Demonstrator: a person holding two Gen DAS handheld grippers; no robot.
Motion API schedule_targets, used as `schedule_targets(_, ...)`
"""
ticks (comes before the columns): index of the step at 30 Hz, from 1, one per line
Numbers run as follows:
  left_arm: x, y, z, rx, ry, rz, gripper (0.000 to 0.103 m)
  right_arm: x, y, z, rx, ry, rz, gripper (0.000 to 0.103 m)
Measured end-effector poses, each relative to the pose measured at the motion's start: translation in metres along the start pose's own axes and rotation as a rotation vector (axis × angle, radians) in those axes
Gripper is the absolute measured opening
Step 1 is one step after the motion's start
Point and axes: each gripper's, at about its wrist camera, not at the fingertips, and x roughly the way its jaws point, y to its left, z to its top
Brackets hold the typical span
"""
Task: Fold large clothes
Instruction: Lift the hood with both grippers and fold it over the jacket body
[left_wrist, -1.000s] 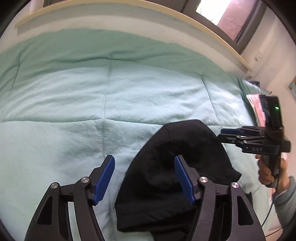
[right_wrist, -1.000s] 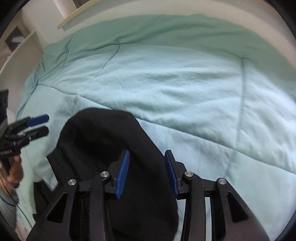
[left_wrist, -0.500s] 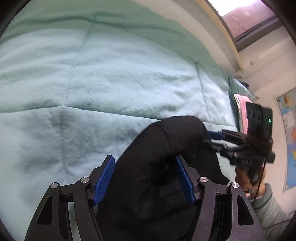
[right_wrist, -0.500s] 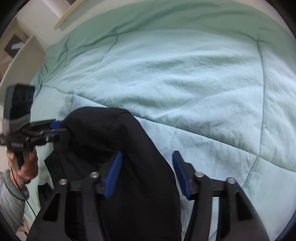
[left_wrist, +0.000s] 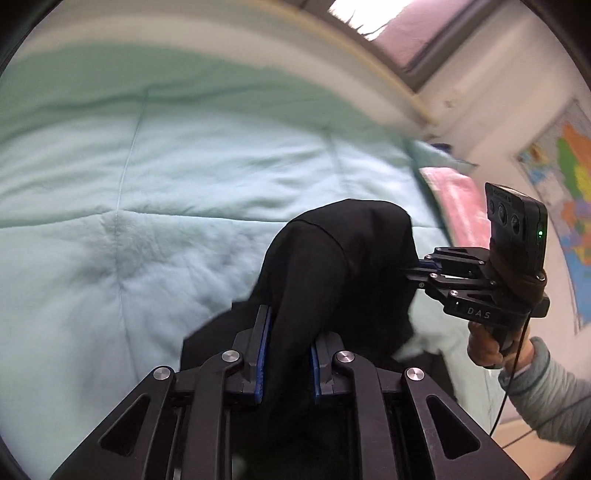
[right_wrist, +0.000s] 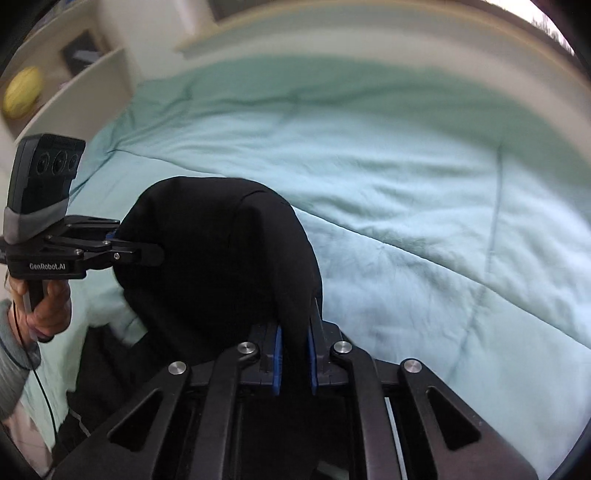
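near: my left tool (left_wrist: 286, 363) clamped on a bunch of the black garment (left_wrist: 332, 273), right tool (right_wrist: 294, 363) pinching another fold | mid: garment's lifted in a hump over the near side of the bed (right_wrist: 406, 184) | far: bare teal quilt | risk: thin pinch, fabric could slip out if I tug too hard

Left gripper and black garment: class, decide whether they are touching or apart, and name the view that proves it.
Touching. The left wrist view shows the left gripper with both blue pads pressed against a fold of the black garment, no gap either side.
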Motion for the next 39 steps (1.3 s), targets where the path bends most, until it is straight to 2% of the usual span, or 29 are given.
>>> schedule_targets(4, -0.058, -0.046, -0.035, 0.059, -0.053, 0.005, 0.018, -0.069, 0.048, -0.036, -0.049, -0.077, -0.043, 0.01)
schedule_targets(8, -0.106, -0.093, -0.083, 0.117, -0.079, 0.009, 0.018, -0.126, 0.089, -0.08, -0.065, -0.116, -0.066, 0.01)
schedule_targets(14, -0.144, -0.144, -0.171, 0.177, -0.047, 0.035, 0.018, -0.171, 0.144, -0.159, -0.074, -0.099, -0.075, 0.01)
schedule_targets(18, -0.139, -0.156, -0.236, 0.161, 0.038, 0.055, 0.018, -0.167, 0.165, -0.216, -0.058, -0.035, -0.09, 0.011)
schedule_targets(23, -0.1, -0.156, -0.303, 0.133, 0.166, 0.136, 0.025, -0.137, 0.162, -0.269, 0.039, 0.065, -0.075, 0.015)
schedule_targets(25, -0.079, -0.147, -0.325, 0.093, 0.206, 0.194, 0.025, -0.125, 0.156, -0.285, 0.096, 0.112, -0.048, 0.017)
schedule_targets(29, -0.077, -0.148, -0.345, 0.053, 0.213, 0.242, 0.026, -0.114, 0.145, -0.302, 0.173, 0.194, -0.055, 0.023)
schedule_targets(32, -0.103, -0.15, -0.347, 0.038, 0.196, 0.212, 0.035, -0.136, 0.145, -0.306, 0.194, 0.182, -0.078, 0.024)
schedule_targets(34, -0.126, -0.15, -0.347, 0.016, 0.178, 0.186, 0.037, -0.157, 0.147, -0.297, 0.198, 0.149, -0.09, 0.028)
schedule_targets(37, -0.162, -0.148, -0.334, -0.022, 0.095, 0.15, 0.037, -0.184, 0.157, -0.269, 0.191, 0.054, -0.058, 0.049)
schedule_targets(39, -0.182, -0.148, -0.32, -0.058, 0.026, 0.097, 0.037, -0.192, 0.168, -0.246, 0.171, -0.004, -0.041, 0.053)
